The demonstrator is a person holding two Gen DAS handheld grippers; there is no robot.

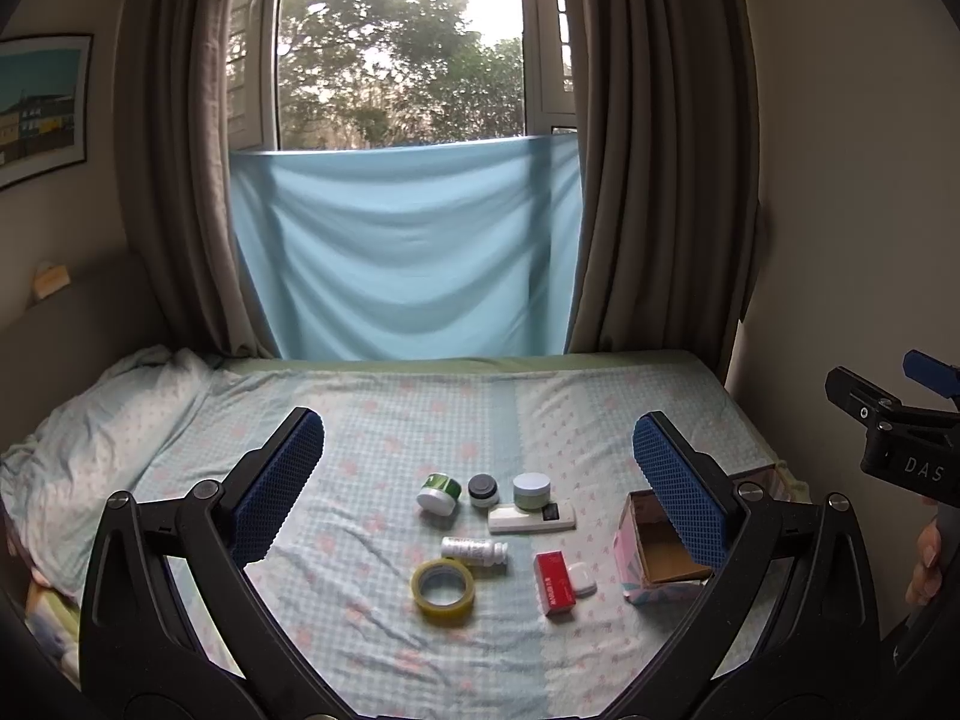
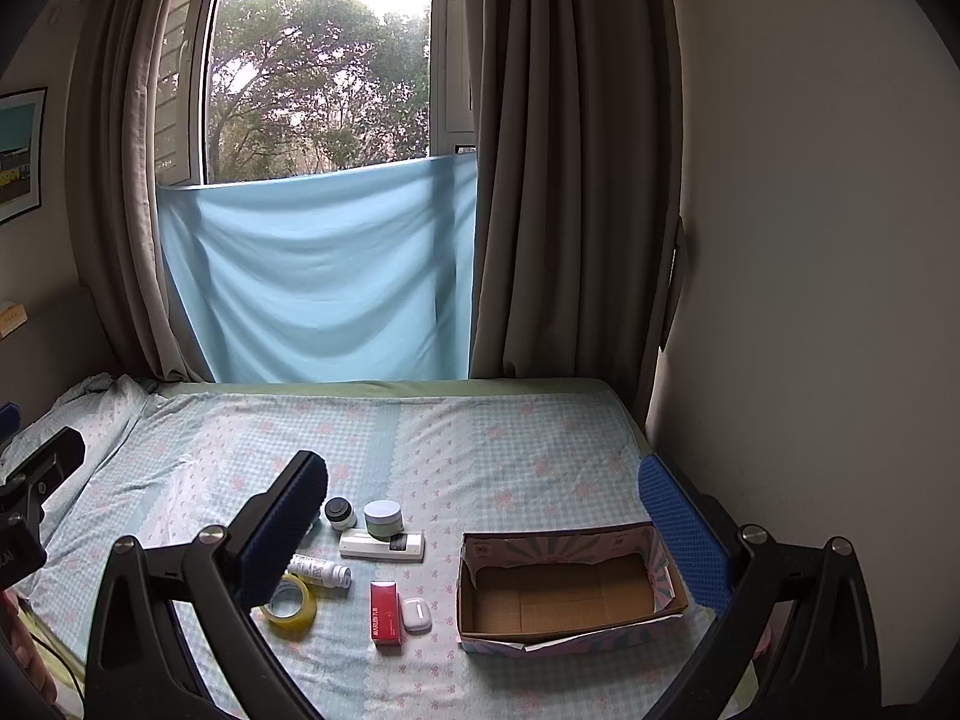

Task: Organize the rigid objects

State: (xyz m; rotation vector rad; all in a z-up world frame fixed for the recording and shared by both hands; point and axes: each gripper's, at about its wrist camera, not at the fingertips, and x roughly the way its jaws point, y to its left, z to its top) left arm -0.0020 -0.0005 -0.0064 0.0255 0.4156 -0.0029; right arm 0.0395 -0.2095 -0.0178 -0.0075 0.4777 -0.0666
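I see an open pink cardboard box (image 2: 564, 591) at right; left of it lie a red carton (image 2: 385, 612), white earbud case (image 2: 416, 614), yellow tape roll (image 2: 292, 603), toppled white bottle (image 2: 318, 571), white remote (image 2: 381, 545) and three small jars (image 1: 480, 491)

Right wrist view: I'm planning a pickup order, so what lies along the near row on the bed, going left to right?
Tape roll → red box → white earbud case → open cardboard box.
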